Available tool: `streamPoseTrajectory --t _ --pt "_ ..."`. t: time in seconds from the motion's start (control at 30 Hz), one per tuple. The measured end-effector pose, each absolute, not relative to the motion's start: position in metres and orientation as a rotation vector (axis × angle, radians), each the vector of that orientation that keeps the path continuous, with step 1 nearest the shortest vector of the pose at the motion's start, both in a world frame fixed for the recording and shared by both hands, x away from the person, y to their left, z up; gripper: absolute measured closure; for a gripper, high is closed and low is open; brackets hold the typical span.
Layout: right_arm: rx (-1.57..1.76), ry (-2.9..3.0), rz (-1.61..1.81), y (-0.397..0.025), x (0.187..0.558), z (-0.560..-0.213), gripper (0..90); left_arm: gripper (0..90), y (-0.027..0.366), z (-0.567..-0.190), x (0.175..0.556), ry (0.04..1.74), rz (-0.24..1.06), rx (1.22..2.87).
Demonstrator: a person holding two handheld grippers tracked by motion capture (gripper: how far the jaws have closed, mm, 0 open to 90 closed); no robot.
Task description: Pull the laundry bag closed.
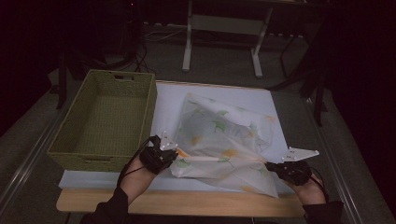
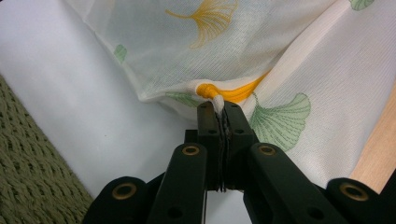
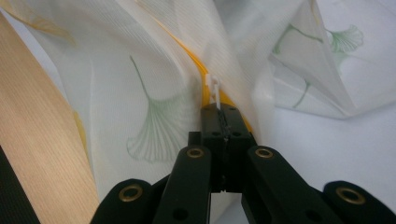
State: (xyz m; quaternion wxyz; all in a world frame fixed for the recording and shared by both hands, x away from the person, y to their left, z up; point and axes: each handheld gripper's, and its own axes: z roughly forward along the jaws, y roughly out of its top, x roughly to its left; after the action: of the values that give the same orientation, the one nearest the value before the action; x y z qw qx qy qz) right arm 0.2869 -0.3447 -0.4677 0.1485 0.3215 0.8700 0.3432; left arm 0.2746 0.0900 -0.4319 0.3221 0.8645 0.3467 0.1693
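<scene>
A sheer white mesh bag (image 1: 224, 135) printed with green and yellow ginkgo leaves lies on the white mat (image 1: 168, 95), with a yellow zipper along its near edge. My left gripper (image 1: 172, 150) is shut on the bag's left corner (image 2: 215, 95), at the knotted yellow end of the zipper. My right gripper (image 1: 270, 164) is shut on the white zipper pull (image 3: 215, 88) at the bag's right end. The zipper edge (image 1: 219, 158) runs taut between them.
A green woven basket (image 1: 70, 140) stands to the left of the mat, close to my left gripper. The wooden table edge (image 1: 187, 203) runs along the front. Beyond the table are white desk legs (image 1: 187, 37) and dark floor.
</scene>
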Motion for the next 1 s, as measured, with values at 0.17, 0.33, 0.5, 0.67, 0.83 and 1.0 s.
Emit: streamPoseTrajectory --t 0.17,0.33,0.5,0.67,0.83,1.0 --pt "0.944 2.493 0.962 -0.352 0.286 -0.470 90.0 89.4 0.091 -0.432 0.275 0.910 0.443 2.270" --pt "0.972 2.485 0.949 -0.360 0.285 -0.473 90.0 89.4 0.092 -0.432 0.275 0.913 0.442 2.270" --pt "1.005 2.494 0.936 -0.366 0.284 -0.482 90.0 89.4 0.094 -0.433 0.275 0.921 0.444 2.272" --pt "1.041 2.489 0.929 -0.374 0.283 -0.487 90.0 89.4 0.095 -0.433 0.276 0.930 0.448 2.266" --pt "1.073 2.488 0.923 -0.381 0.283 -0.494 90.0 89.4 0.097 -0.432 0.276 0.933 0.445 2.257" --pt "1.089 2.481 0.925 -0.385 0.282 -0.494 90.0 89.3 0.096 -0.433 0.276 0.931 0.444 2.260"
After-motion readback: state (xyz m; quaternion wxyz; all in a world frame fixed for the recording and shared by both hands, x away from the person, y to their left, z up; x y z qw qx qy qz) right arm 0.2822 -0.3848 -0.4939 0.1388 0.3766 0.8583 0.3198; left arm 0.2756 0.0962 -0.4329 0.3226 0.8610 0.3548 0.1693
